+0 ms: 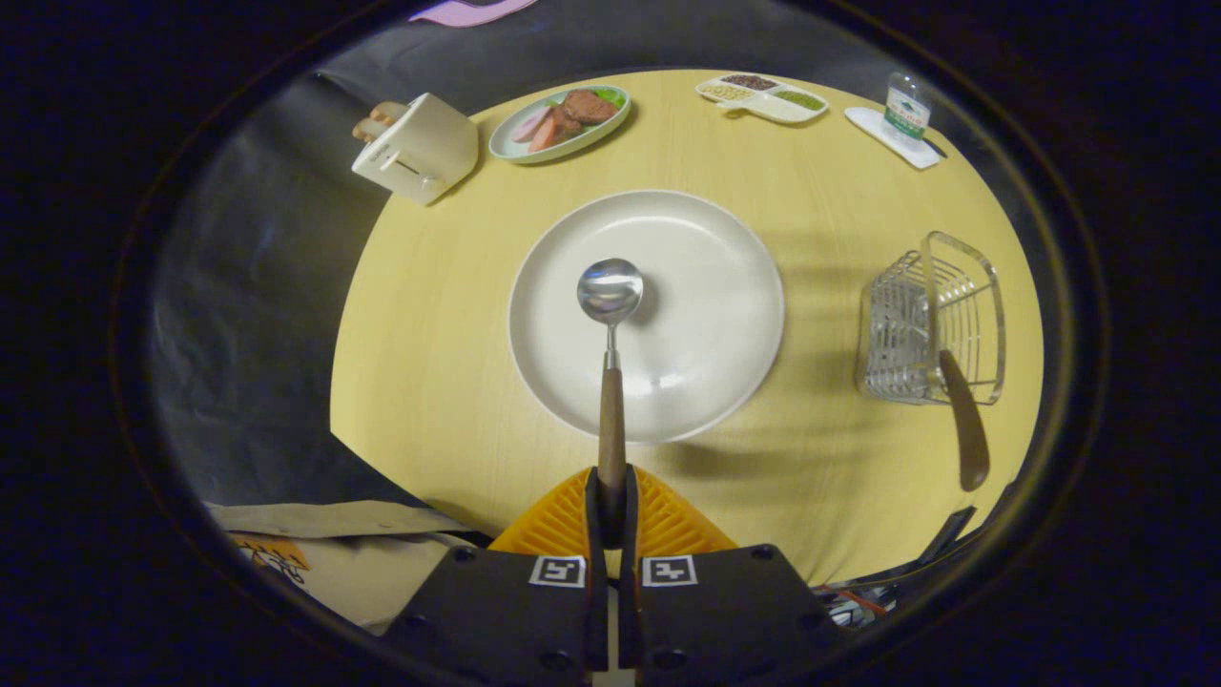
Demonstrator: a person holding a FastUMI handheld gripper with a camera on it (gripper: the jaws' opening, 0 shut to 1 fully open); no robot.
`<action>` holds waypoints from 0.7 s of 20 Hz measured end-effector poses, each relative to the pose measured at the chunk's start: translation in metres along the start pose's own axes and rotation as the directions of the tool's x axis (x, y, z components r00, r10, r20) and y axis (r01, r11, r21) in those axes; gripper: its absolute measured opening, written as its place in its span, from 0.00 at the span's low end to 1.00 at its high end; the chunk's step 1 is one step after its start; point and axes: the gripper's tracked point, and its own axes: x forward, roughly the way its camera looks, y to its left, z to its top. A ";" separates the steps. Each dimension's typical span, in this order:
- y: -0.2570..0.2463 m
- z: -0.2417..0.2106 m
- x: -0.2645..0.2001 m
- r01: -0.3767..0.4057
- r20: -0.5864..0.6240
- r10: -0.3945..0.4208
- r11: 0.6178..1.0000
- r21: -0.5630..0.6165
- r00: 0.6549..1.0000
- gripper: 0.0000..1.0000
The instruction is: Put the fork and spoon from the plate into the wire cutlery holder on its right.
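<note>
Clamped between the two fingers of the hand-held gripper (611, 496) is the wooden handle of the spoon (610, 329), with both fingers pressed against it. The spoon is held pointing straight ahead of the fingers, its shiny bowl placed over the middle of the white plate (725, 239); whether the bowl touches the plate or hangs just above it cannot be told. The plate is set near the middle of the yellow tabletop (448, 382).

To the right of the plate, well apart from it, the wire cutlery holder (930, 320) is seen. A wooden handle, taken to be that of the fork (963, 425), is seen sticking out of the holder towards the near edge of the tabletop, its head hidden inside the wires.

Beyond the plate, a small dish of food (560, 124) is set, and to the left of that dish a cream toaster (417, 148). To the right beyond the plate, a divided tray (763, 98) is placed, and further right a small bottle (905, 110) is stood on a white coaster.
</note>
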 end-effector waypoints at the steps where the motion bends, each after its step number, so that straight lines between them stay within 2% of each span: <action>1: -0.003 0.001 -0.005 0.006 0.003 -0.006 1.000 0.000 1.000 0.08; 14: -0.044 0.002 -0.062 0.072 0.057 -0.074 0.997 0.030 0.996 0.08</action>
